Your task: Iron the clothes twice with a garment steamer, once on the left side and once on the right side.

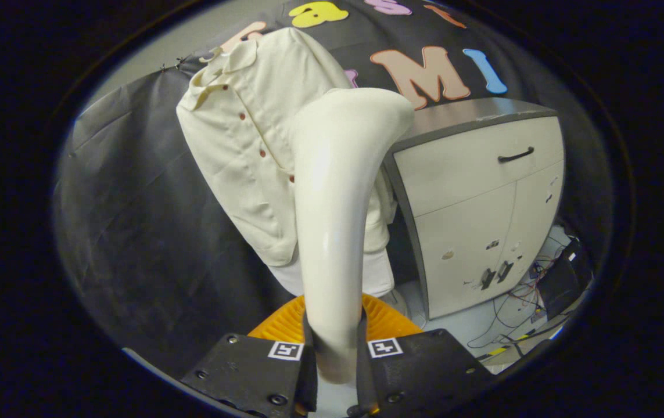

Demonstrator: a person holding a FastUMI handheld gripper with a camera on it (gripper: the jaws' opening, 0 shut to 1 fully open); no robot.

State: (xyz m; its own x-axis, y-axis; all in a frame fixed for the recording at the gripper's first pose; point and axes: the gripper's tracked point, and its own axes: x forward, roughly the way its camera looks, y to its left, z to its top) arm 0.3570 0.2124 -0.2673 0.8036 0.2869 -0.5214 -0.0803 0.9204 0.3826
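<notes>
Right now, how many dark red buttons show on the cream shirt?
5, running down the cream shirt placket from collar to the cream steamer held in the tool; more may be hidden behind it.

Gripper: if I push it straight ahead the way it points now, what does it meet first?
The gripper is shut on the garment steamer, whose head leads. Straight on, that head would most likely meet the cream shirt hanging just beyond it. Depth is unclear; it may already be touching. The cabinet stands off to the side.
</notes>
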